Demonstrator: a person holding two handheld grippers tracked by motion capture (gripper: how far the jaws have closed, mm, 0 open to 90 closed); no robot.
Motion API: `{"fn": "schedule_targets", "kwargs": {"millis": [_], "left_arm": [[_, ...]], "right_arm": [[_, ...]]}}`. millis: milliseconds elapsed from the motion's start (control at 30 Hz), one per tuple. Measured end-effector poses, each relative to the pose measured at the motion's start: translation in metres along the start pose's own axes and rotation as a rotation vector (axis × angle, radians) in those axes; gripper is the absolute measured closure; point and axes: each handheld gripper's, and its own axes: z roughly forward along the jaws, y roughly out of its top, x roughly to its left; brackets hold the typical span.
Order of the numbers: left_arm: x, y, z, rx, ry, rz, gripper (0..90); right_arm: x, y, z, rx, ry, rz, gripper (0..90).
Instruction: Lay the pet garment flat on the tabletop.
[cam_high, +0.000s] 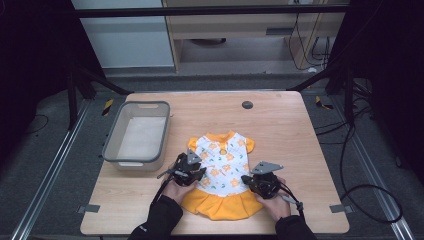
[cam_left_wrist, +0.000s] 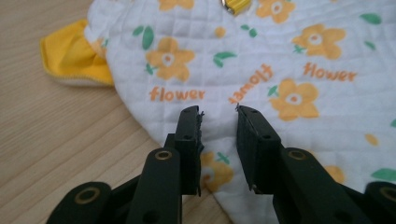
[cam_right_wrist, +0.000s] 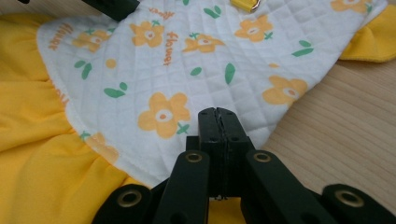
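Nearby, grey bin (cam_high: 136, 136) beside dress (cam_high: 221, 175).

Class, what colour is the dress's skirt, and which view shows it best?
The skirt is plain yellow-orange, and the right gripper view shows it best.

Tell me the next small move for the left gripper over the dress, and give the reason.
Probably close the left gripper on the dress. Its jaws stand apart over the white quilted fabric near the left edge, gripping nothing, while the right gripper has its jaws pressed together at the opposite edge of the bodice; whether cloth is caught there I cannot tell. A hold on both sides would likely let the garment be lifted or folded evenly.
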Motion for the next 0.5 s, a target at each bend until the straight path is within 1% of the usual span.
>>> {"fn": "schedule_targets", "kwargs": {"millis": [33,200,267,300,367,467,500], "left_arm": [[0.003,-0.002,0.001,-0.018,-0.007,-0.001,69.2],[0.006,-0.002,0.003,-0.035,-0.007,-0.012,69.2],[0.007,-0.002,0.001,-0.041,-0.007,-0.015,66.9],[0.008,-0.002,-0.002,-0.053,-0.014,-0.022,66.2],[0.010,-0.001,-0.011,-0.077,-0.032,-0.039,63.2],[0.011,0.000,-0.030,-0.116,-0.049,-0.037,59.3],[0.011,-0.001,-0.039,-0.136,-0.057,-0.034,57.8]], "right_arm": [[0.000,0.000,0.002,0.007,-0.007,-0.006,90.0],[-0.001,0.004,0.010,0.016,-0.017,0.001,90.0],[-0.002,0.004,0.009,0.010,-0.012,0.010,90.0],[-0.002,0.004,0.008,0.010,-0.013,0.011,90.0],[-0.002,0.005,0.004,-0.008,-0.011,0.016,90.0],[-0.005,0.008,-0.004,-0.048,-0.012,0.034,90.0],[-0.006,0.009,-0.008,-0.063,-0.018,0.038,90.0]]}}
